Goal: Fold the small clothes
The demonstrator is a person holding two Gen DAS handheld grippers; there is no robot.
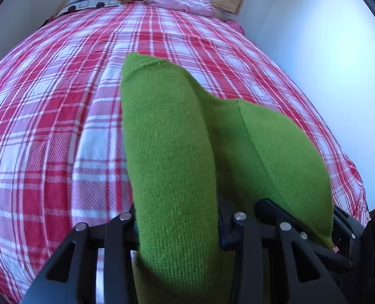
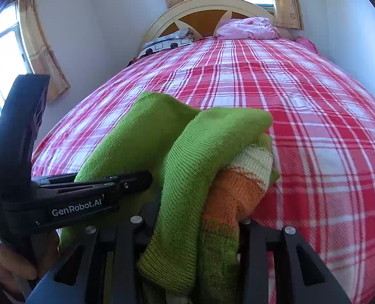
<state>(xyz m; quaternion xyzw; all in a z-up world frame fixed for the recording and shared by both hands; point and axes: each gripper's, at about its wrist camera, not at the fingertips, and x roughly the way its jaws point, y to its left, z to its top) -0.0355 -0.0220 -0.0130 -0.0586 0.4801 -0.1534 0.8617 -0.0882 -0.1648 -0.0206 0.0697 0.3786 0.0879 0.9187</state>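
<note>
A small green knitted garment (image 1: 172, 152) fills the left wrist view, bunched and running forward over the bed. My left gripper (image 1: 179, 217) is shut on it, with the knit squeezed between both fingers. In the right wrist view the same garment (image 2: 187, 157) shows an orange and cream striped part (image 2: 238, 185). My right gripper (image 2: 192, 223) is shut on that bunched end. The left gripper (image 2: 126, 179) reaches in from the left edge, held by a hand (image 2: 7, 258), its tip pressed against the green knit. The fingertips of both grippers are hidden by cloth.
The bed carries a red, pink and white plaid sheet (image 2: 314, 116). At its head lie a pink pillow (image 2: 248, 27), a grey and white printed cloth (image 2: 167, 43) and a cream headboard (image 2: 207, 5). A white wall (image 1: 326, 50) runs along the right side. Curtained windows (image 2: 7, 55) stand left and behind.
</note>
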